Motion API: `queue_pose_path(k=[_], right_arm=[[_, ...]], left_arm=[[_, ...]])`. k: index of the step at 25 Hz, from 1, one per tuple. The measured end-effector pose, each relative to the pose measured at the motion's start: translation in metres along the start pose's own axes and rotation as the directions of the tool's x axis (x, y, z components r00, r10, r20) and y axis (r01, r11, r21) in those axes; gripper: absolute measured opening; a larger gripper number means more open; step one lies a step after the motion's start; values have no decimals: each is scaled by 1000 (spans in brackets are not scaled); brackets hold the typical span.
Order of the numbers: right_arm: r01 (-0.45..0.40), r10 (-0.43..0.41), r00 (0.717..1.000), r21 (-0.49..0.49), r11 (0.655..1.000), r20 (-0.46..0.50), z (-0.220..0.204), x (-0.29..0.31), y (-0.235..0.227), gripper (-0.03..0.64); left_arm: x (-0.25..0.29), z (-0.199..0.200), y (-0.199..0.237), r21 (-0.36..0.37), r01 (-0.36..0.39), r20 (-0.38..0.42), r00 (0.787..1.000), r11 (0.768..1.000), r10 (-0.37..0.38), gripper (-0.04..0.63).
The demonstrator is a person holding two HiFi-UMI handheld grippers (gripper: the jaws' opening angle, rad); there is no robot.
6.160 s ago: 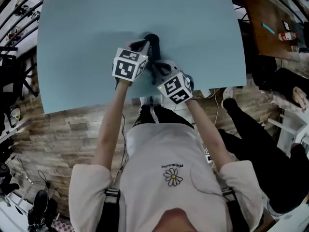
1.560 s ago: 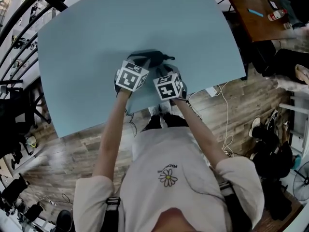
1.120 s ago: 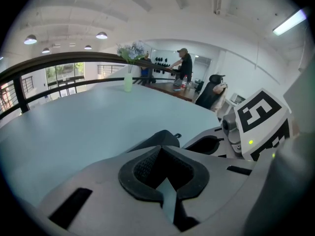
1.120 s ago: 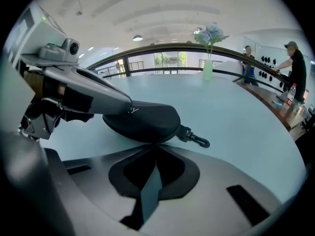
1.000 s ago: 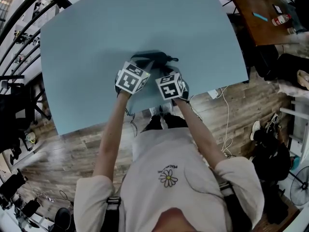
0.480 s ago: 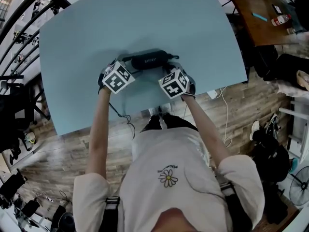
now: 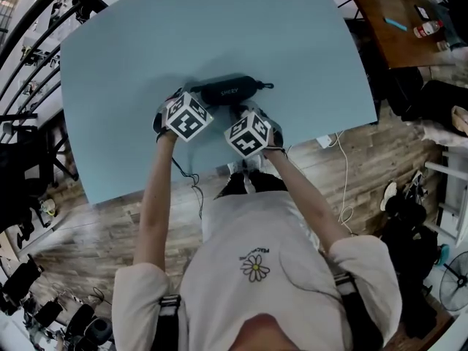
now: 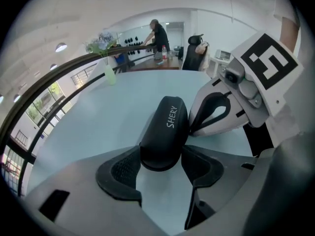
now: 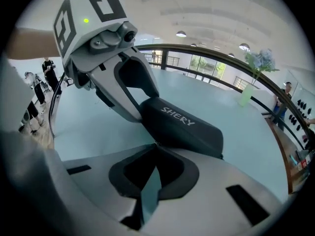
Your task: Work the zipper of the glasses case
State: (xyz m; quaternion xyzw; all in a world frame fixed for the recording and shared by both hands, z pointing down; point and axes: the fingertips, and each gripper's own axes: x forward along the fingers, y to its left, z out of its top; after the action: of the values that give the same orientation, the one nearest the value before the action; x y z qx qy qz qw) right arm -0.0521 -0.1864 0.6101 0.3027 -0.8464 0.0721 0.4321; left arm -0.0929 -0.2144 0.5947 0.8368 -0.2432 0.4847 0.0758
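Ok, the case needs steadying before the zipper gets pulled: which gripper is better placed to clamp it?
Left: the left gripper holds its jaws open astride one end of the glasses case; the right gripper is shut, tips at its edge.

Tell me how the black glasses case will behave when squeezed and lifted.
The glasses case looks like a rounded shell holding its shape, so probably stiff, not floppy. Its smooth curved end sits between the left gripper's open jaws and might slip out under a squeeze. Lying flat on the table, it seems unlikely to roll.
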Motion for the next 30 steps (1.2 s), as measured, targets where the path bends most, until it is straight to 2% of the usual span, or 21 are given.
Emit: queue_pose_path(k=[3,5,7,9,13,15,17,20,22,24,26,30], right_arm=[[-20,21,1000,-65,998,12,6,4,6,8],[-7,7,1000,-114,993,1,2,5,-2,8],[45,-48,999,-121,992,-22,-7,4,-21,8],[83,-87,996,-105,991,-34,-12,4,-39,8],[95,-100,994,-130,987,-34,-16,5,-55,8],[85,-91,995,-160,983,-35,-19,5,-57,8],[71,-78,996,-192,979,-32,-19,6,-55,8],[66,-75,997,-233,970,-33,-18,7,-54,8],[69,-79,996,-238,969,-31,-19,6,-55,8],[69,-78,996,-232,970,-31,-17,6,-55,8],[66,-77,996,-239,969,-36,-17,7,-53,8],[35,-53,997,-297,954,-54,-16,8,-50,8]], left_arm=[[-2,0,-1,-43,-2,7,1000,999,2,272],[-5,1,-5,-120,28,38,999,992,-23,262],[-11,2,-17,-192,87,84,994,977,-72,212],[-12,5,-30,-215,135,117,987,967,-111,121],[-9,15,-54,-226,211,152,972,951,-180,72],[-11,22,-62,-199,246,171,962,949,-214,54],[-18,28,-58,-169,234,191,961,957,-202,49],[-30,50,-31,-140,124,232,969,982,-89,20],[-27,69,-17,-82,59,236,971,995,-38,17],[-11,78,-14,8,31,189,981,999,-32,15],[7,75,-17,90,42,111,992,995,-52,15],[11,65,-16,115,74,45,996,991,-79,15]])
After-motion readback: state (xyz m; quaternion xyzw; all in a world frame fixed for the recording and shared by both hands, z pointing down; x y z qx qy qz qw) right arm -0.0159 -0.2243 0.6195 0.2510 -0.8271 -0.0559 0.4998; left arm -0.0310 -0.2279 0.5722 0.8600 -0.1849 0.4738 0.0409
